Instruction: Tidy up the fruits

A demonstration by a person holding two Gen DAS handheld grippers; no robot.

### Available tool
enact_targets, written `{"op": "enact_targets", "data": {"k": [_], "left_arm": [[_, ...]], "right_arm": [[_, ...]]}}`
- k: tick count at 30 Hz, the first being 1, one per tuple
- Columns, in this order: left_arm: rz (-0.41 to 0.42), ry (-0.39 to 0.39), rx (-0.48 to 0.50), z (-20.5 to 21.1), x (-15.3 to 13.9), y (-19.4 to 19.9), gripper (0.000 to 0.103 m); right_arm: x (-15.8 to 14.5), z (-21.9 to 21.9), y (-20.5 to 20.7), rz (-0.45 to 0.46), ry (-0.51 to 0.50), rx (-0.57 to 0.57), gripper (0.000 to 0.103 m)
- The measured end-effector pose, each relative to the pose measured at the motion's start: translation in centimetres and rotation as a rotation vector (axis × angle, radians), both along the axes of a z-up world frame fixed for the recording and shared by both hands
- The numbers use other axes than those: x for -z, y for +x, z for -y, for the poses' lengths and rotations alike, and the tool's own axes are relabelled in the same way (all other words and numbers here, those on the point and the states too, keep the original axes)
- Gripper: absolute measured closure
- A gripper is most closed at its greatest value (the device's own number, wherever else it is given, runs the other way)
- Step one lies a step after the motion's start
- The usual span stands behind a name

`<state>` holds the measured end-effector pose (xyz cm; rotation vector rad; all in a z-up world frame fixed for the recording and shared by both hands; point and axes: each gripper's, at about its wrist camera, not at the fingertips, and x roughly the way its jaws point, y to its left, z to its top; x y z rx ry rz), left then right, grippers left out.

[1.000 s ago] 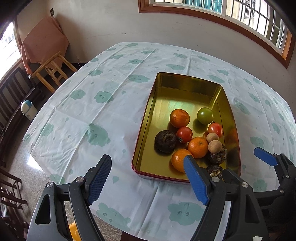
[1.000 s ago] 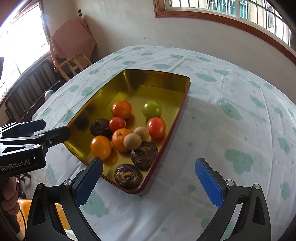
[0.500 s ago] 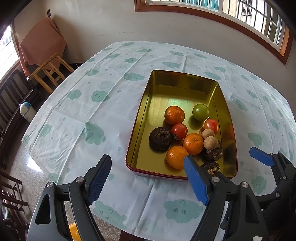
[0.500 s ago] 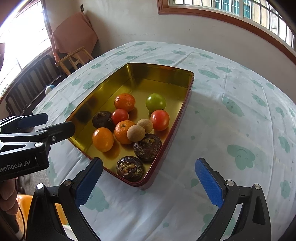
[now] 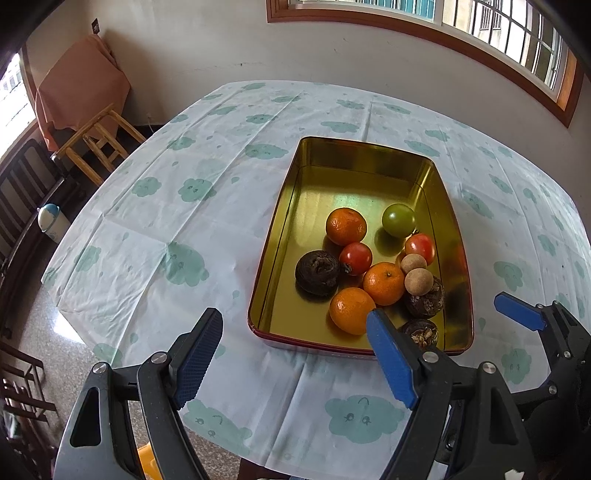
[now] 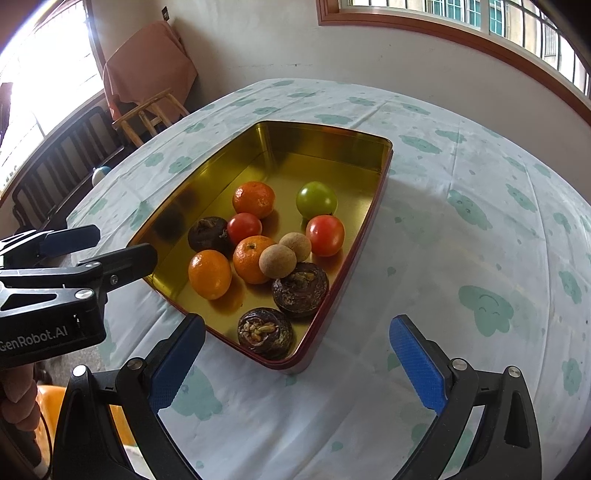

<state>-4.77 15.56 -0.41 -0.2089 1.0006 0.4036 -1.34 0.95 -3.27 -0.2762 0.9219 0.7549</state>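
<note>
**A:** Fruits all piled in the gold tin (image 6: 325,147) mid-surface (image 6: 461,258)? Left to right?

**B:** Yep. Left claw (image 6: 122,247) off the tin's left side, spread wide, gripping nothing. Then orange (image 6: 209,274), dark shrivelled ones (image 6: 300,289), red tomatoes (image 6: 325,235), green one (image 6: 317,199) toward the far end. Right claw (image 6: 295,354) low by the near corner, also gaping, empty.

- Daylight from window (image 6: 480,22) along the top; blown-out glare upper left of right wrist view.
- Gold tin (image 5: 369,158) mirrors the fruit; soft shadows.
- Sharp centre, fisheye bending, dark vignetted corners.
</note>
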Motion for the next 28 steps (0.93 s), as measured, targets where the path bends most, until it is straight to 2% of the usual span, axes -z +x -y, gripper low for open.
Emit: {"op": "enact_targets", "data": {"k": [28], "left_arm": [[0.008, -0.003, 0.018, 0.44, -0.14, 0.06, 0.025]], "right_arm": [[-0.54, -0.24, -0.65, 0.01, -0.004, -0.008, 0.003]]}}
